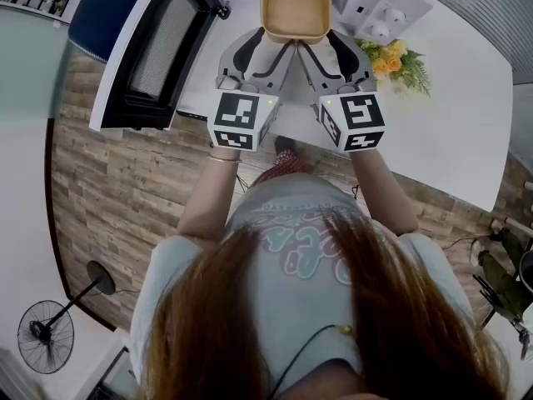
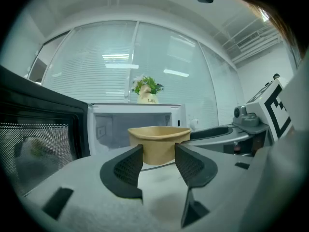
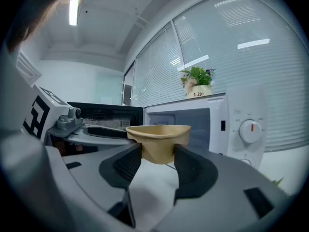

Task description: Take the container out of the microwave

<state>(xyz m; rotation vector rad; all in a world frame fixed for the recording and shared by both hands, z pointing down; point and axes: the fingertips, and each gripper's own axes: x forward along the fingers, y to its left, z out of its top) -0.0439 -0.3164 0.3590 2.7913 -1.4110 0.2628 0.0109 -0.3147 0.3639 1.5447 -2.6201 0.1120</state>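
White table (image 1: 450,140), microwave (image 3: 203,124) with door (image 1: 154,48) swung open. 1 tan container (image 1: 295,7), held just outside the cavity. Left gripper (image 2: 158,154) and right gripper (image 3: 158,154): 2 claws, each part-closed on a near corner, apparently to keep it level.

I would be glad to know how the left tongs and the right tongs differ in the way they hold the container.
The left tongs grip the container's near left corner, the right tongs its near right corner. The left tongs slant rightward beside the open microwave door; the right tongs slant leftward nearer the yellow flowers. Both are closed on the container, roughly level.
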